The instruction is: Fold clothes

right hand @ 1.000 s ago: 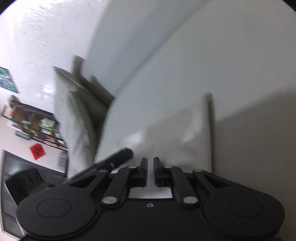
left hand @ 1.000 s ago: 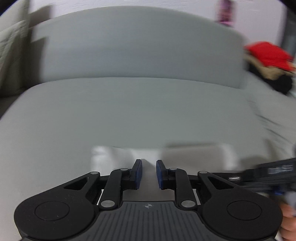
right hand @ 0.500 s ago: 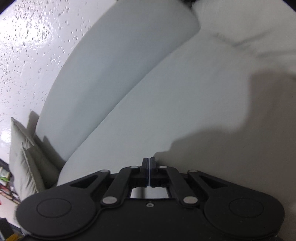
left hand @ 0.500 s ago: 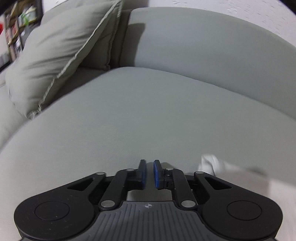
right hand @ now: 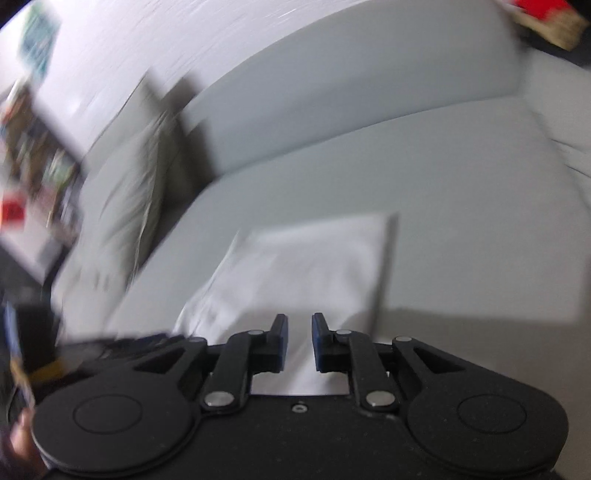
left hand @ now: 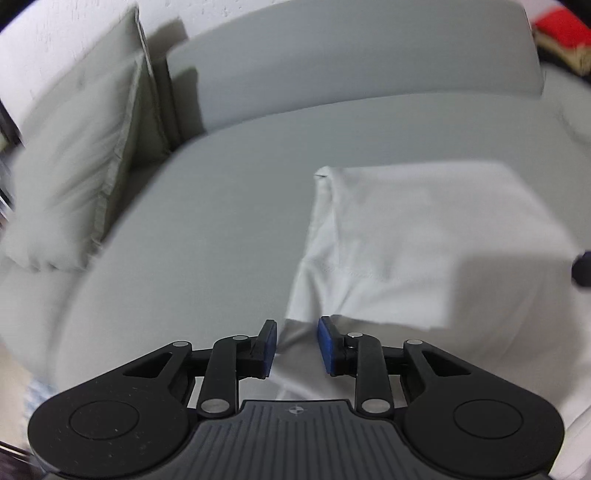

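Observation:
A white folded garment [left hand: 417,236] lies flat on the grey sofa seat [left hand: 229,206]; it also shows in the right wrist view [right hand: 306,266]. My left gripper [left hand: 294,343] is open and empty, just above the garment's near left edge. My right gripper [right hand: 298,341] is open and empty, above the garment's near edge. The near part of the garment is hidden under both grippers. Both views are motion-blurred.
A grey-green cushion [left hand: 81,166] leans against the sofa's left end, also in the right wrist view [right hand: 136,206]. The sofa backrest [left hand: 351,62] runs behind. A pile of red and tan clothes [left hand: 561,33] sits at the far right. Shelves [right hand: 33,147] stand left.
Both grippers, nearly shut half a second ago, have opened. Both have pulled back and up, so the folded white garment now lies free on the seat in front of them.

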The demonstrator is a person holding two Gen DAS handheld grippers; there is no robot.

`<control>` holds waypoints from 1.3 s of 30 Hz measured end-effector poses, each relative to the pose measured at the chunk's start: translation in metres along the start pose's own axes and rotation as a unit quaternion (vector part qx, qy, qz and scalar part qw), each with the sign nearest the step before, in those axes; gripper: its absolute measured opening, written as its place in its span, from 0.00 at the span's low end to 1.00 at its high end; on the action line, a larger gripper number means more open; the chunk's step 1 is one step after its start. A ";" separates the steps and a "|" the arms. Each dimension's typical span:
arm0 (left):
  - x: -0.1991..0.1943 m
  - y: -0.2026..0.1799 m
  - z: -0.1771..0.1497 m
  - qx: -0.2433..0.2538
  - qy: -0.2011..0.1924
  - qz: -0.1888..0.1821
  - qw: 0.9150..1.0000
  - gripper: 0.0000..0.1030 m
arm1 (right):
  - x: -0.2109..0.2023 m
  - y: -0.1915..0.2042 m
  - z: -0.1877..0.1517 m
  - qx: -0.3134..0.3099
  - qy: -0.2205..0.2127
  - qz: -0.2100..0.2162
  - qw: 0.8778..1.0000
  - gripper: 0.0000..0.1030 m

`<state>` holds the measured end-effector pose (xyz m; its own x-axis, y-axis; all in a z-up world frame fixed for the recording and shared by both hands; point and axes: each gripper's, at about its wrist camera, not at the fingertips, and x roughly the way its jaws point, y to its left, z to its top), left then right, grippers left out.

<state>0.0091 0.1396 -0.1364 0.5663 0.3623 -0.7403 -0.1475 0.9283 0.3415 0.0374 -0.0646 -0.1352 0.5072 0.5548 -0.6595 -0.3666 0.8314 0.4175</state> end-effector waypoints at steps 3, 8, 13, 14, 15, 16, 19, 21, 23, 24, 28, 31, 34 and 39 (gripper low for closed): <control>-0.009 0.008 -0.009 0.009 0.011 0.003 1.000 0.27 | 0.006 0.030 -0.022 -0.101 0.038 -0.029 0.994 0.15; -0.037 0.030 -0.031 0.002 0.030 -0.034 0.999 0.30 | -0.031 0.037 -0.046 -0.134 0.061 -0.047 0.988 0.15; -0.076 0.069 -0.059 -0.093 -0.048 -0.097 0.990 0.31 | -0.070 0.027 -0.046 -0.061 0.069 -0.023 0.996 0.27; -0.079 0.075 -0.061 -0.113 -0.062 -0.102 0.986 0.31 | -0.076 0.027 -0.048 -0.046 0.056 -0.013 0.997 0.29; -0.082 0.080 -0.063 -0.133 -0.076 -0.107 0.982 0.31 | -0.082 0.026 -0.049 -0.031 0.043 -0.003 0.999 0.30; -0.083 0.081 -0.063 -0.144 -0.082 -0.113 0.980 0.31 | -0.086 0.026 -0.050 -0.018 0.029 0.004 0.999 0.30; -0.080 0.070 -0.053 -0.133 -0.085 -0.136 0.978 0.30 | -0.084 0.029 -0.043 -0.010 -0.005 -0.005 1.000 0.13; -0.079 0.050 -0.044 -0.094 -0.086 -0.135 0.983 0.30 | -0.070 0.036 -0.040 -0.018 0.000 -0.005 1.000 0.07; -0.076 0.031 -0.036 -0.066 -0.088 -0.144 0.983 0.30 | -0.057 0.044 -0.038 -0.030 0.006 -0.005 1.000 0.07; -0.073 0.022 -0.034 -0.056 -0.086 -0.157 0.982 0.30 | -0.051 0.047 -0.038 -0.037 0.008 -0.005 0.999 0.07; -0.056 -0.010 -0.034 -0.013 -0.047 -0.187 0.981 0.29 | -0.033 0.055 -0.042 -0.076 0.016 -0.029 0.997 0.07; -0.058 -0.022 -0.041 0.031 -0.035 -0.162 0.986 0.30 | -0.034 0.046 -0.051 -0.079 0.045 -0.037 0.995 0.07; -0.069 -0.011 -0.046 0.032 -0.048 -0.156 0.986 0.31 | -0.051 0.038 -0.053 -0.058 0.052 -0.016 0.997 0.08; -0.081 0.048 -0.041 -0.083 -0.117 -0.160 0.977 0.39 | -0.080 0.009 -0.041 0.009 0.007 0.020 1.000 0.45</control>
<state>-0.0774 0.1584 -0.0835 0.7717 0.0396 -0.6347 -0.0511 0.9987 0.0002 -0.0384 -0.1026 -0.1044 0.4812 0.5870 -0.6511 -0.3714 0.8093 0.4551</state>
